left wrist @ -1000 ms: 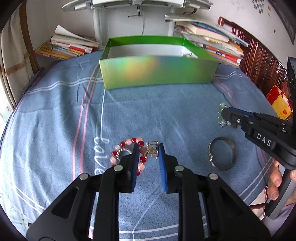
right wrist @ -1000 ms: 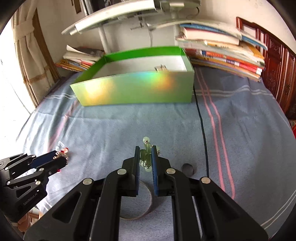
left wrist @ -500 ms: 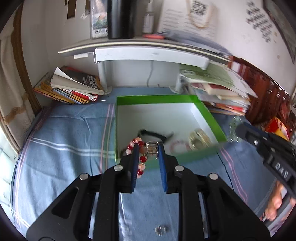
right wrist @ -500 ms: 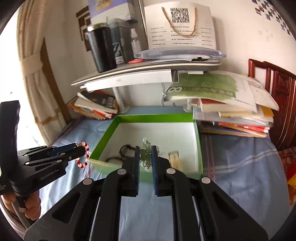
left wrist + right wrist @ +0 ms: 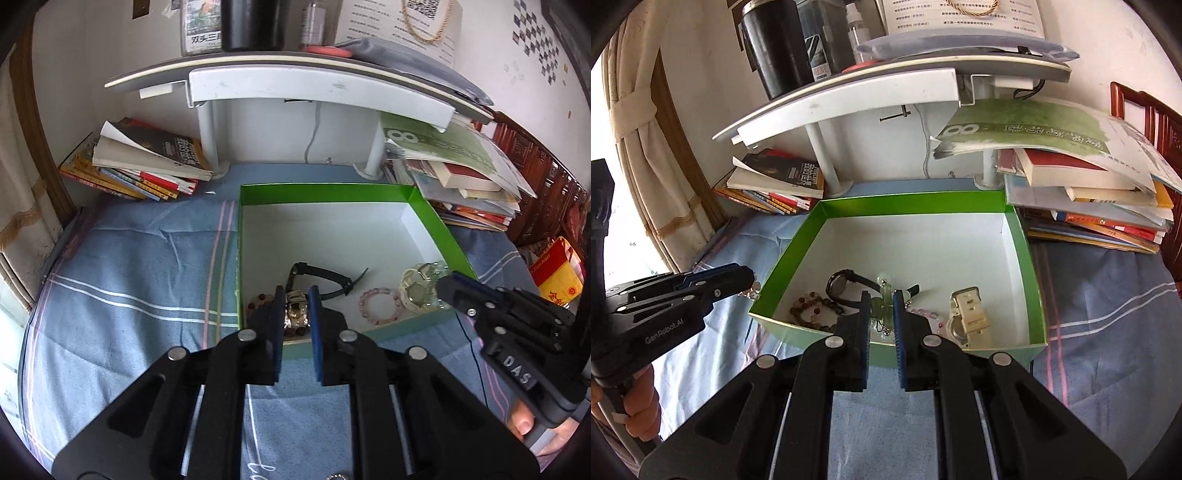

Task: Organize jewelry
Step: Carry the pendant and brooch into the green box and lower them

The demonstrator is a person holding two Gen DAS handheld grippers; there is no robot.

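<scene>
The green box (image 5: pixel 436 218) with a white floor sits on the blue cloth; it also shows in the right wrist view (image 5: pixel 1027 258). My left gripper (image 5: pixel 295 306) is shut on a red-and-pink bead bracelet by its gold charm (image 5: pixel 295 314), held over the box's near left corner. My right gripper (image 5: pixel 881 306) is shut on a pale green bead bracelet (image 5: pixel 884 293), held over the box's near edge. In the box lie a black watch (image 5: pixel 317 275), a pink bracelet (image 5: pixel 378 306), a brown bead bracelet (image 5: pixel 809 308) and a cream watch (image 5: pixel 967 314).
Book stacks flank the box at back left (image 5: pixel 144 166) and back right (image 5: pixel 461 177). A grey shelf (image 5: pixel 314 81) on posts stands behind it. A small ring (image 5: pixel 336 476) lies on the cloth at the bottom edge of the left wrist view.
Both grippers rose from the cloth with their bracelets and moved forward over the box's near edge. The box interior has come into view.
</scene>
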